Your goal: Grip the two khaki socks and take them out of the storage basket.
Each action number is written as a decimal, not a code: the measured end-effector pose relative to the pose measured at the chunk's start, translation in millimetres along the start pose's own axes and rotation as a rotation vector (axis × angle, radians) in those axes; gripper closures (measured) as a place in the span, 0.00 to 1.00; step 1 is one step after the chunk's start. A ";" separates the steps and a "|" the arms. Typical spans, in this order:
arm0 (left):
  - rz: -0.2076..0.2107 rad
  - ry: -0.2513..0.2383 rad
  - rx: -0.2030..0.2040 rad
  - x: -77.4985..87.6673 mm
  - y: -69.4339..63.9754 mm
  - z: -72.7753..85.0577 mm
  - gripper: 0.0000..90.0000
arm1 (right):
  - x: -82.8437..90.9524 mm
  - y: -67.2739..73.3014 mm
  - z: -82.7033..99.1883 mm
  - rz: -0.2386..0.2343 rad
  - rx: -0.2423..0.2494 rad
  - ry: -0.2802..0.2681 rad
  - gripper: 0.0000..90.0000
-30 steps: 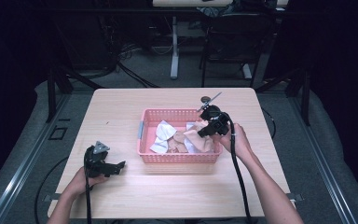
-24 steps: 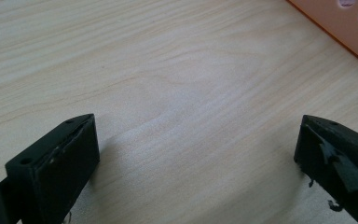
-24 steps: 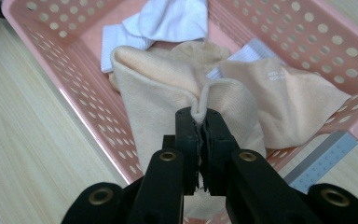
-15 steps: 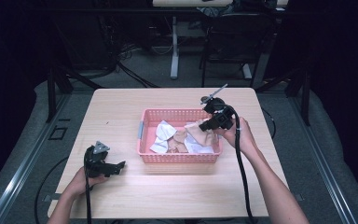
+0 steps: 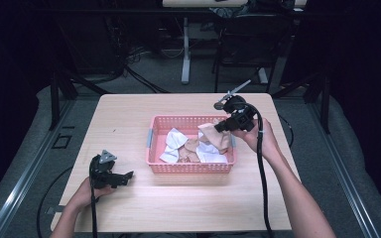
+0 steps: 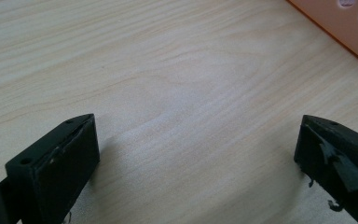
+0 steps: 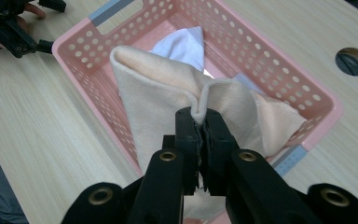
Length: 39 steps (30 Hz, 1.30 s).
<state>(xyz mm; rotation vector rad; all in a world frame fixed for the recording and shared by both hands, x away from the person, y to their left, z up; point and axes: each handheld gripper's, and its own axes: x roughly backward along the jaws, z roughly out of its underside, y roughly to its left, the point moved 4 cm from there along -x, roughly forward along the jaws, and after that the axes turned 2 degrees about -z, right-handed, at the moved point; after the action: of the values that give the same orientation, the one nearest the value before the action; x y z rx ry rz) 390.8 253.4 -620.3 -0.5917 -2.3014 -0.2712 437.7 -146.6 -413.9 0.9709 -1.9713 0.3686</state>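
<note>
**Soft cloth pinched at a folded edge, hanging over the basket**

The right gripper [image 7: 199,122] is clenched on a peach cloth [image 7: 168,98], its two black jaws pressed together on a bunched fold at the cloth's upper edge. From that pinch the cloth drapes away below and ahead of the jaws, sagging toward the pink basket [image 7: 81,60] that lies directly beyond the gripper. In the high view the same cloth [image 5: 217,136] hangs from the right gripper [image 5: 222,127] over the basket's near-right corner, its lower end seeming to reach the pile inside.

The cloth looks light and thoroughly limp: it folds on itself, holds no shape, and will likely swing and trail wherever the gripper goes. Nothing about it seems fragile or slippery (the knit surface should give the pads good purchase). A doubled edge, as taken here, is a sound place to hold, since two layers fill the jaws better than one thin one. The chief risk, I judge, is the trailing end snagging on the basket's rim or dragging a white cloth [image 7: 182,44] along, so a generous lift would help.

The left gripper [image 6: 196,154] rests released, jaws wide apart over the bare table [image 6: 168,70], with the basket's corner ahead and to its right.
</note>
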 end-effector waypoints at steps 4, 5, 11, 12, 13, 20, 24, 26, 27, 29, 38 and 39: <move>0.000 -0.001 0.000 0.0 0.0 0.0 0.00 | 10.4 -2.5 1.5 0.017 0.004 -0.002 0.96; 0.000 0.000 0.000 0.0 0.0 0.0 0.00 | 12.8 -3.4 2.4 0.020 0.000 -0.008 0.96; 0.000 -0.001 0.000 -0.1 0.0 0.0 0.00 | 31.5 -15.8 13.4 0.044 -0.028 -0.032 0.96; 0.000 -0.001 0.000 -0.1 0.0 0.0 0.00 | 33.6 -17.1 14.9 0.045 -0.031 -0.032 0.96; 0.000 0.000 0.000 0.0 0.0 0.0 0.00 | 33.6 -17.1 14.9 0.045 -0.031 -0.032 0.96; 0.000 -0.001 0.000 -0.1 0.0 0.0 0.00 | 47.3 -29.2 30.2 0.072 -0.055 -0.034 0.96; 0.000 -0.001 0.000 -0.1 0.0 0.0 0.00 | 54.3 -37.3 40.4 0.086 -0.078 -0.035 0.96; -0.001 -0.002 0.001 -0.1 -0.1 0.0 0.00 | 55.1 -38.7 42.6 0.088 -0.087 -0.032 0.96; -0.001 -0.002 0.001 -0.1 -0.1 0.0 0.00 | 55.7 -42.5 46.9 0.094 -0.097 -0.036 0.96; 0.000 -0.001 0.000 -0.1 0.0 0.0 0.00 | 55.8 -44.3 49.5 0.095 -0.103 -0.026 0.96; 0.000 -0.001 0.000 -0.1 0.0 0.0 0.00 | 51.4 -69.0 77.6 0.110 -0.176 -0.018 0.96; 0.000 -0.001 0.000 -0.1 0.0 0.0 0.00 | 51.5 -71.5 80.6 0.117 -0.180 -0.014 0.96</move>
<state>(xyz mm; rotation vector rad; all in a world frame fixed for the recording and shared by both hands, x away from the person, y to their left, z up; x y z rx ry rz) 390.8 253.4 -620.3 -0.5917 -2.3024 -0.2709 428.7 -265.1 -425.3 0.7481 -2.0405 0.2443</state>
